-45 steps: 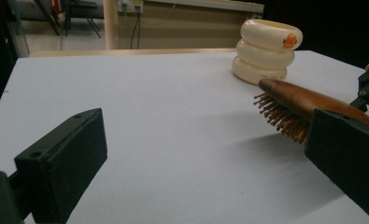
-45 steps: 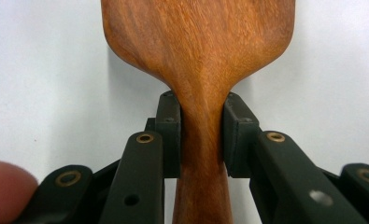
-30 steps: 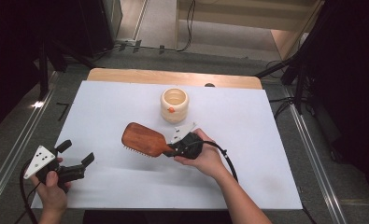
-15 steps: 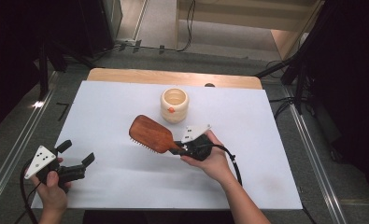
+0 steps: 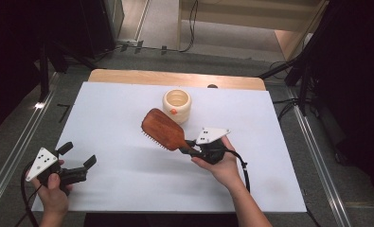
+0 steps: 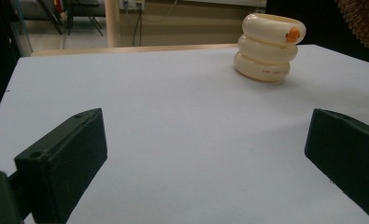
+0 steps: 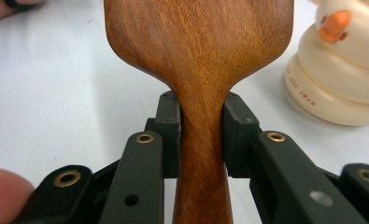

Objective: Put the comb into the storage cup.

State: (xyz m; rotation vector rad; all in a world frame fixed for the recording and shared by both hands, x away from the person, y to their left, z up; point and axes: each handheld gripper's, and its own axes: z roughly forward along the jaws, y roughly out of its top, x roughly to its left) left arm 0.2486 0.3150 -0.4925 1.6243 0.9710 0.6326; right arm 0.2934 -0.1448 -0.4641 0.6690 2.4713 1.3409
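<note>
1. Right gripper view: my right gripper [image 7: 202, 140] clamps the hairbrush [image 7: 198, 51] at its neck, long axis running straight out from the jaws.
2. The cream cup [image 5: 177, 105] lies just beyond the brush head.
3. My left gripper [image 5: 75, 161] rests spread, well apart.

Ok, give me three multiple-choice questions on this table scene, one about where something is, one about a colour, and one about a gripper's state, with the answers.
1. Where does the cream cup stand?
A. on the white table's far half
B. beside the left gripper
C. on the floor

2. What colour is the hairbrush back?
A. black
B. reddish-brown wood
C. blue

3. What is the right gripper doing?
A. lying open on the table
B. gripping the cup
C. shut on the hairbrush handle

Answers: 1 A, the high view shows it near the far edge; 2 B, the wood grain is plain in the right gripper view; 3 C, both jaws press the handle's neck, while the left gripper hangs open.
</note>
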